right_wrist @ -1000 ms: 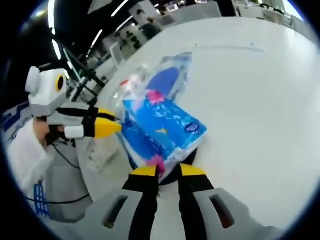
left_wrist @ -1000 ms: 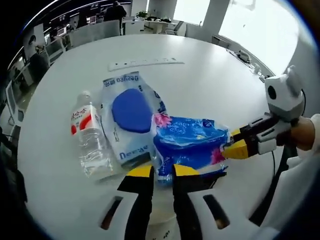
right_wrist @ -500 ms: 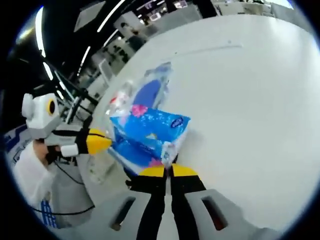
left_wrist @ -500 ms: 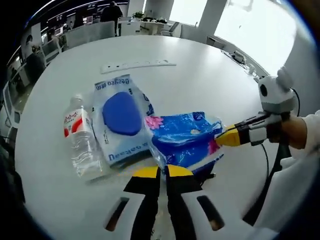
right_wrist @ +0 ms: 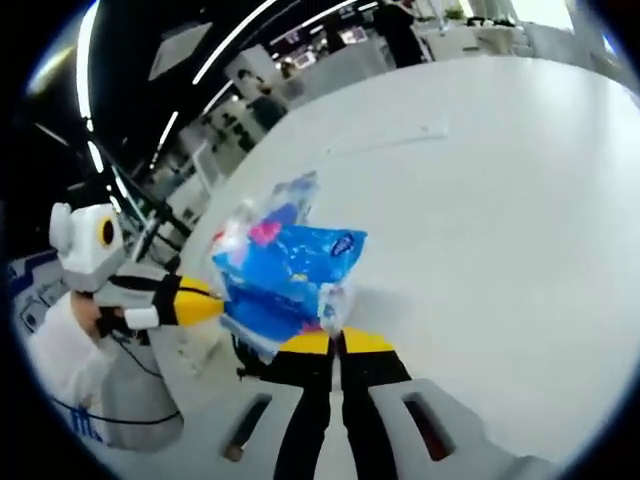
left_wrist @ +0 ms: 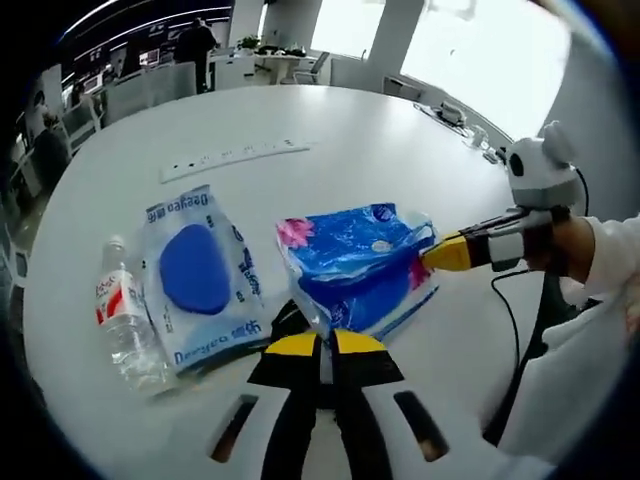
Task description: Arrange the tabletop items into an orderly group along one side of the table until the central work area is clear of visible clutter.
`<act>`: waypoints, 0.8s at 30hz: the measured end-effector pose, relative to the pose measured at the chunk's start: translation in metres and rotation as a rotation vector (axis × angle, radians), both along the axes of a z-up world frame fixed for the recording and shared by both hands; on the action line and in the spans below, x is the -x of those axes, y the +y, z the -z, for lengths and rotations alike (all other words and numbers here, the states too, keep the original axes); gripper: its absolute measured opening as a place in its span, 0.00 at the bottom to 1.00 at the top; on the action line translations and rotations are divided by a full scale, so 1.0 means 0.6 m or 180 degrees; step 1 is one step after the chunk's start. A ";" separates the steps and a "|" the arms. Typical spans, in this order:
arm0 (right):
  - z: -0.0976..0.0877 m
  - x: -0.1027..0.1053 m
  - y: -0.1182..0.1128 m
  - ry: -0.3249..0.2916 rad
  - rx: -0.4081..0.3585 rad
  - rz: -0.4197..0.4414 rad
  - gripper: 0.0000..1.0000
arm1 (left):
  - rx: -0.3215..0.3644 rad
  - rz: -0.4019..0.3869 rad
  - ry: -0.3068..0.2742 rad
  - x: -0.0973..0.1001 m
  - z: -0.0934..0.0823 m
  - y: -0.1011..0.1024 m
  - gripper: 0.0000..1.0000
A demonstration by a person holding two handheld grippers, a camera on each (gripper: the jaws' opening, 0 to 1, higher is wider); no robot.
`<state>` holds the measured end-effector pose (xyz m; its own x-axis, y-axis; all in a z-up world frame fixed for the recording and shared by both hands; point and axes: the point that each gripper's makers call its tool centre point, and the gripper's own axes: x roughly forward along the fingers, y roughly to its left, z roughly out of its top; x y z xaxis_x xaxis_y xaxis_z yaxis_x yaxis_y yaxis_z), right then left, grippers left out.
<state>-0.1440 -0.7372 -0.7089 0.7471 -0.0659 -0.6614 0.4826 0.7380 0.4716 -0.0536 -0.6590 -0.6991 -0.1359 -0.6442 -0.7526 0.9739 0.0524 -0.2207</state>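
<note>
Over the near edge of the white table [left_wrist: 400, 150], both grippers have the blue tissue pack [left_wrist: 355, 262] pinched between closed jaws, left gripper [left_wrist: 320, 345] on one end, right gripper [right_wrist: 335, 343] on the plastic at the other. It looks light and squishy with slick, crinkly wrap, so I'd grab deeper than the loose film. Wipes pack [left_wrist: 197, 275] and water bottle [left_wrist: 125, 320] sit together beside it.

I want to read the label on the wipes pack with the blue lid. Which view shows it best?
The left gripper view: the wipes pack lies flat on the table, its lid and printed front facing the camera. In the right gripper view, the tissue pack covers most of it; only a blurred corner pokes out.
</note>
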 end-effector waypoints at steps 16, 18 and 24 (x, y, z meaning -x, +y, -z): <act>-0.069 0.062 -0.144 -0.0061 0.0308 0.0196 0.00 | 0.0269 0.0322 0.0055 0.065 -0.053 -0.143 0.01; -0.075 0.066 -0.159 -0.0052 0.0342 0.0208 0.00 | 0.0290 0.0378 0.0021 0.071 -0.059 -0.159 0.01; -0.084 0.074 -0.204 0.0028 0.0506 0.0159 0.00 | 0.0343 0.0429 0.0069 0.084 -0.069 -0.198 0.02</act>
